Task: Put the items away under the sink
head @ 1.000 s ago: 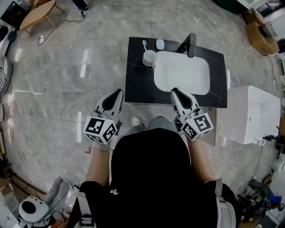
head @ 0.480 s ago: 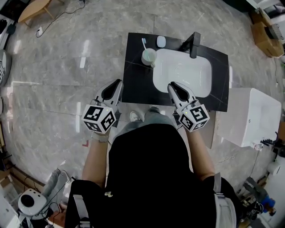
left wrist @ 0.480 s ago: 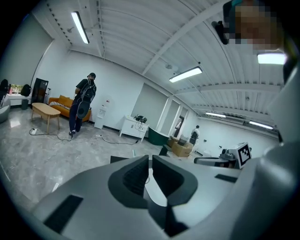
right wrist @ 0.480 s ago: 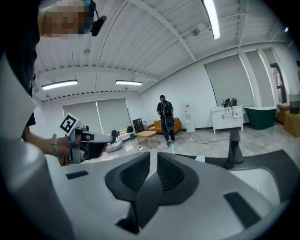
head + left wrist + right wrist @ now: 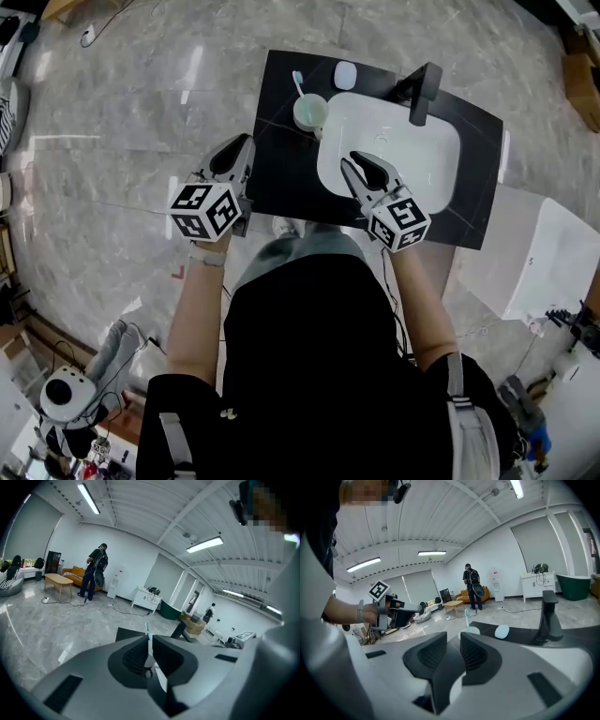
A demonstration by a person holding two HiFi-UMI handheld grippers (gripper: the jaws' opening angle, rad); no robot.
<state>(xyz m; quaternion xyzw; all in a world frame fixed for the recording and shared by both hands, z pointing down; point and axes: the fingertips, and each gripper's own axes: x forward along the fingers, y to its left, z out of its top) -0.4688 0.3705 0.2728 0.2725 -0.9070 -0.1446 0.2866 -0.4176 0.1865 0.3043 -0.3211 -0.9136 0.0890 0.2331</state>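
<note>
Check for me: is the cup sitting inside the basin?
No, the cup stands on the black counter beside the white basin, outside its rim.

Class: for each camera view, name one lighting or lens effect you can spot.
Head view: white glare streaks on the glossy floor. Left gripper view: fisheye bows the ceiling, and the corners go black. Right gripper view: the ceiling light is blown out white, with a dark rim.

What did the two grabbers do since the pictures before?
Both grippers moved forward along the counter. The left gripper, jaws shut, is now beside its left edge; the right gripper is over the basin, and its jaws have just been opening, nothing between them. Nothing was picked up. The cup, toothbrush, soap and faucet stayed put.
</note>
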